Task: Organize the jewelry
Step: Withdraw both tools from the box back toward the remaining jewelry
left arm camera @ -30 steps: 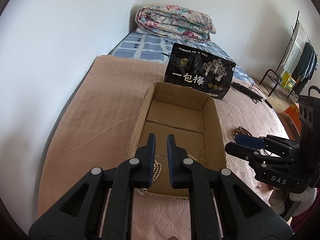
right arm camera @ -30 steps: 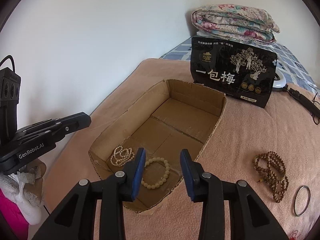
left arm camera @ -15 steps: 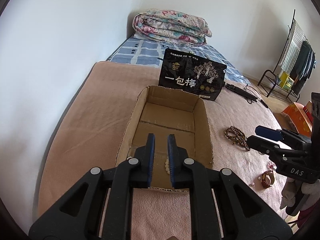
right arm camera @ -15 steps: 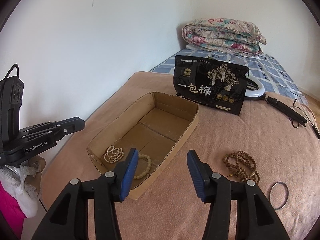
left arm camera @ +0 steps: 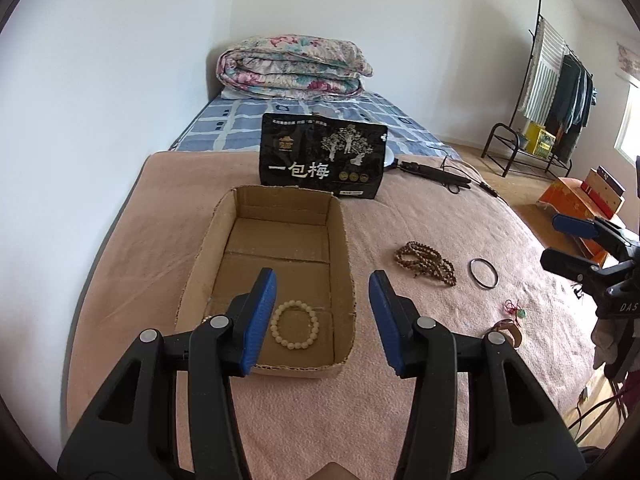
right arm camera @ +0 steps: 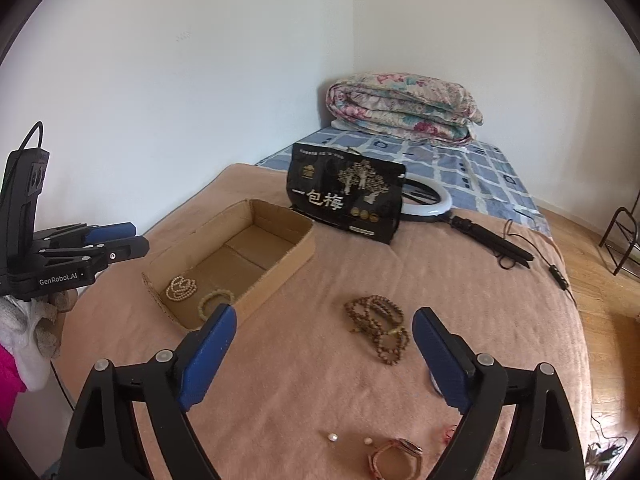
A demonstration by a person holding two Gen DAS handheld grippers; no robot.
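Two tools are in view, both with jaws spread apart and gripping nothing; the left tool (left arm camera: 322, 316) hangs above the near end of the cardboard box (left arm camera: 343, 240), the right tool (right arm camera: 324, 352) over the pink blanket (right arm camera: 280, 400) of the bed, pointed toward the brown bead strand (right arm camera: 380, 326); that strand lies coiled in loose loops just outside the box, likely light, limp and prone to trailing, so pinching a bunched crossing of loops looks safer than one thread; a cream bead bracelet (left arm camera: 295, 325) and a pearl strand (right arm camera: 181, 289) already lie inside the box, round and smooth; a thin dark bangle (left arm camera: 483, 274), stiff and flat against the nap, may be hard to get under; a watch (right arm camera: 396, 454) and two loose pearls (right arm camera: 333, 437) lie nearest; behind the box stands a glossy black pouch (left arm camera: 322, 162).
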